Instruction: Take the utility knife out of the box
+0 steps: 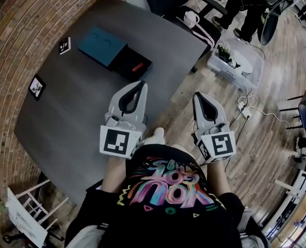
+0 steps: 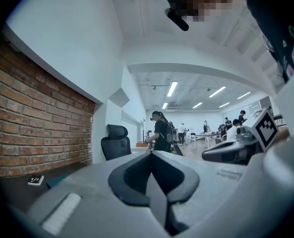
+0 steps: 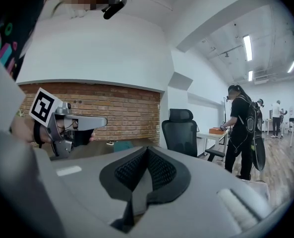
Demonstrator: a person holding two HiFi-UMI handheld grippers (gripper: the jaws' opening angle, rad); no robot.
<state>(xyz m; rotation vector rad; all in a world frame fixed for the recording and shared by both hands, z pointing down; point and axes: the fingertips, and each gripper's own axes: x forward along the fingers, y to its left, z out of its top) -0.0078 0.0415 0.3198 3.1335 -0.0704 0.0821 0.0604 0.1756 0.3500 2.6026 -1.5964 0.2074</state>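
Observation:
A teal box (image 1: 102,45) lies on the grey table (image 1: 75,112), its black drawer (image 1: 133,64) slid out toward me. A small red thing (image 1: 138,67), which may be the utility knife, lies in the drawer. My left gripper (image 1: 141,84) hovers over the table's near edge, short of the drawer, shut and empty. My right gripper (image 1: 198,95) is beside the table, over the wooden floor, also shut and empty. In the left gripper view the jaws (image 2: 151,155) meet at the tip; the right gripper view shows the same (image 3: 147,150). The teal box (image 3: 123,145) shows small ahead.
Two square marker cards (image 1: 64,45) (image 1: 37,87) lie on the table near the brick wall. A black office chair (image 1: 194,14) and a clear plastic bin (image 1: 235,61) stand past the table's right corner. Cables (image 1: 244,110) lie on the floor. A person (image 3: 241,128) stands farther off.

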